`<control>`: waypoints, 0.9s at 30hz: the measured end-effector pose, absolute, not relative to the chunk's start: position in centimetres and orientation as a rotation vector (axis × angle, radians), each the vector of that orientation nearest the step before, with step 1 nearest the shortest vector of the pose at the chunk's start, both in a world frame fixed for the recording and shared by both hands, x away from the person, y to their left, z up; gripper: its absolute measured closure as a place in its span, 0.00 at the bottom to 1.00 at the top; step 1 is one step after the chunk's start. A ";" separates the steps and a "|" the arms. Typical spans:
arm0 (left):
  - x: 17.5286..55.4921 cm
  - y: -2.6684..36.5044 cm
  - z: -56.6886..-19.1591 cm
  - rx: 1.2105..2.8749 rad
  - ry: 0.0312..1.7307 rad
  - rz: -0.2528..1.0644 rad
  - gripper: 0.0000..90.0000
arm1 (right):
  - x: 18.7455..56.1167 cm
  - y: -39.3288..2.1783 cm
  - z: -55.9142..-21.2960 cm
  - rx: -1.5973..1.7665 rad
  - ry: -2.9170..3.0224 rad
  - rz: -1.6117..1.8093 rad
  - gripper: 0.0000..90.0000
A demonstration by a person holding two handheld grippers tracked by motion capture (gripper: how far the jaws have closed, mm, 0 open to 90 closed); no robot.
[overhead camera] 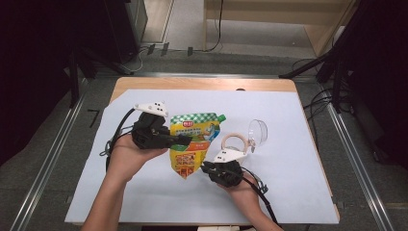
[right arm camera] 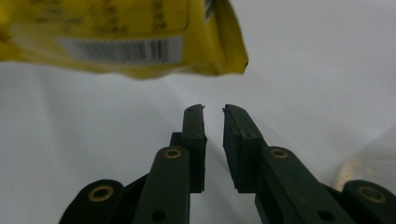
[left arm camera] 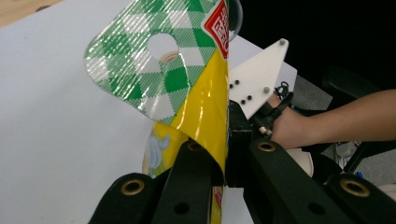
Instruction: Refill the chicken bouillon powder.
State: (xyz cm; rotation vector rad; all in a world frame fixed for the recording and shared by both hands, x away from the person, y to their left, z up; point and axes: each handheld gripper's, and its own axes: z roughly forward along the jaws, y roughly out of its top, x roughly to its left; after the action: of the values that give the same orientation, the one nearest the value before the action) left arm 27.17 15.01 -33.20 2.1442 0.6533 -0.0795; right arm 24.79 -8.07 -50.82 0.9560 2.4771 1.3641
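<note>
No legible text on the yellow pouch [overhead camera: 191, 144].

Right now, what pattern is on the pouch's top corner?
Green-and-white check on the pouch, clearest in the left gripper view.

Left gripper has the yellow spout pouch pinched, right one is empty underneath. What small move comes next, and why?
Probably raise the right gripper slightly and close on the spout pouch's bottom edge. Its jaws stand slightly apart just below that edge, while the left gripper pinches one side only, leaving the pouch hanging.
</note>
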 end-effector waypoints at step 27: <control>26.8 15.2 -32.7 2.054 0.677 -0.218 1.00 | 23.4 -6.9 -50.5 0.703 2.350 1.458 0.93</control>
State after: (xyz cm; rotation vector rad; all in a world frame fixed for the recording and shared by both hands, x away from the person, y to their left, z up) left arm 26.81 15.20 -32.73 2.0539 0.6766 -0.2175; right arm 23.43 -6.93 -50.48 0.7028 2.3496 1.4580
